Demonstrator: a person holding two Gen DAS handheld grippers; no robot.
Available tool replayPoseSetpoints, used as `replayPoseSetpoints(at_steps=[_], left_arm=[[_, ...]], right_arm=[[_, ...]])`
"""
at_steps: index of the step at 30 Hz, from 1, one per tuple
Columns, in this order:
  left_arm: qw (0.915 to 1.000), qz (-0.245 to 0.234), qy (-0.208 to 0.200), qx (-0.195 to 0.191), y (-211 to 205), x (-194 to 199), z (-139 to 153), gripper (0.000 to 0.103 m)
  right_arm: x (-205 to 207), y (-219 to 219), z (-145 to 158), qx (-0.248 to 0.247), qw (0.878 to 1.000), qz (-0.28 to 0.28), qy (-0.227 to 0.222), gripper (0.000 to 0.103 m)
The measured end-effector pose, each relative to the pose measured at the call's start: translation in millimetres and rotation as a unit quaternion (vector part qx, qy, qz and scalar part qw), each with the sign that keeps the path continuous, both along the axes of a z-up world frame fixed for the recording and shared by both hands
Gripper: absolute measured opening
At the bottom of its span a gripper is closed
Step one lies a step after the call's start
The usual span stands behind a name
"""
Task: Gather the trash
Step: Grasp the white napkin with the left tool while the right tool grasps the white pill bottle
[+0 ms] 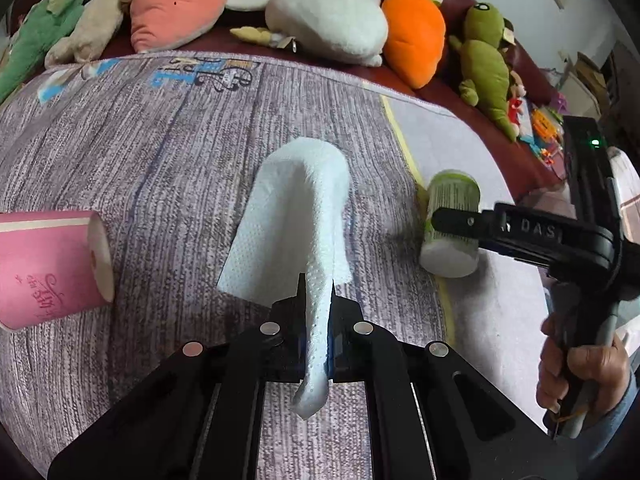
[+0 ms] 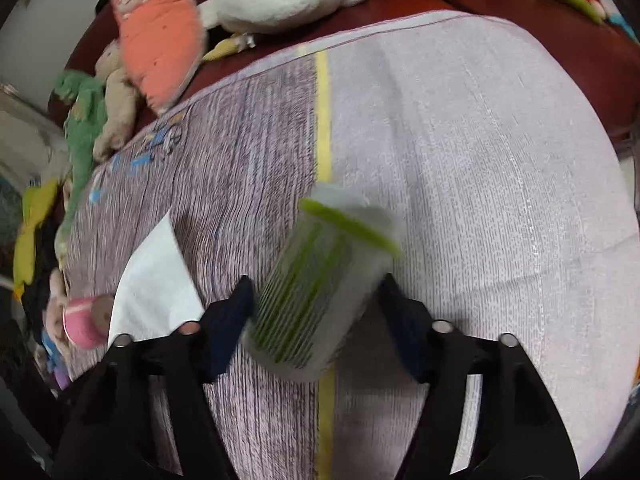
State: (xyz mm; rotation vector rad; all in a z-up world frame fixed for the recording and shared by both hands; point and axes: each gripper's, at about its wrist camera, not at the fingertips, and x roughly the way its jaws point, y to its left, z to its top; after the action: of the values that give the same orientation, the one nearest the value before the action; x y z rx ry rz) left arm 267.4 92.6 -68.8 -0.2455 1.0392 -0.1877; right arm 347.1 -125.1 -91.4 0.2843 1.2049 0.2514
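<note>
A white paper tissue (image 1: 296, 216), crumpled and drooping, hangs clamped between the closed jaws of your left tool (image 1: 316, 300), lifted above a table covered in a grey-lilac striped cloth (image 1: 160, 152). To its right, a small white plastic cup with green stripes and a green-edged lid (image 2: 320, 280) lies on its side on the cloth, across a yellow line. Your right tool (image 2: 316, 312) straddles that cup, jaws apart on either side; the blurred view does not show the pads pressing it yet. Your hand (image 1: 580, 372) grips that tool's handle at the far right. To the left, a pink paper cup with script lettering (image 1: 52, 268) lies tipped over on the table, untouched. Beyond the far edge, plush toys, including an orange carrot (image 1: 416, 36) and a white one (image 1: 328, 20), rest on a dark red sofa. You appear to be partway through gathering: tissue secured, striped cup being taken. Next, close squarely on the cup's body before lifting; it may roll.
</note>
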Motion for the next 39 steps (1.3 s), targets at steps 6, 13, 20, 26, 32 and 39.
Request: replayPoseSetpoints(at_steps=[6,13,20,26,32,39], left_arm=[[0.9998,-0.014,-0.011,0.001,-21,-7,13,0.007],[0.9986,-0.047,-0.022,0.005,-63,-26,28,0.007],[0.9971,-0.073,-0.021,-0.004,-105,-44,36,0.007],[0.9963,-0.084,-0.016,0.007,-129,-60,33,0.007],[0.9973,-0.072,-0.004,0.013,-122,-69,24,0.007],[0.9974,-0.070,0.008,0.011,-115,-73,15,0.007]], right_arm=[[-25,-23,19,0.010,1.000,-0.009,-0.023,0.052],[-62,-57,36,0.038,0.999,-0.014,-0.030,0.049],[-100,-96,51,0.067,0.997,-0.025,-0.043,0.045],[-124,-126,35,0.077,0.997,-0.024,-0.020,0.045],[-148,-122,34,0.046,0.998,0.038,0.006,0.047],[-158,-100,11,0.009,0.995,0.088,0.049,0.057]])
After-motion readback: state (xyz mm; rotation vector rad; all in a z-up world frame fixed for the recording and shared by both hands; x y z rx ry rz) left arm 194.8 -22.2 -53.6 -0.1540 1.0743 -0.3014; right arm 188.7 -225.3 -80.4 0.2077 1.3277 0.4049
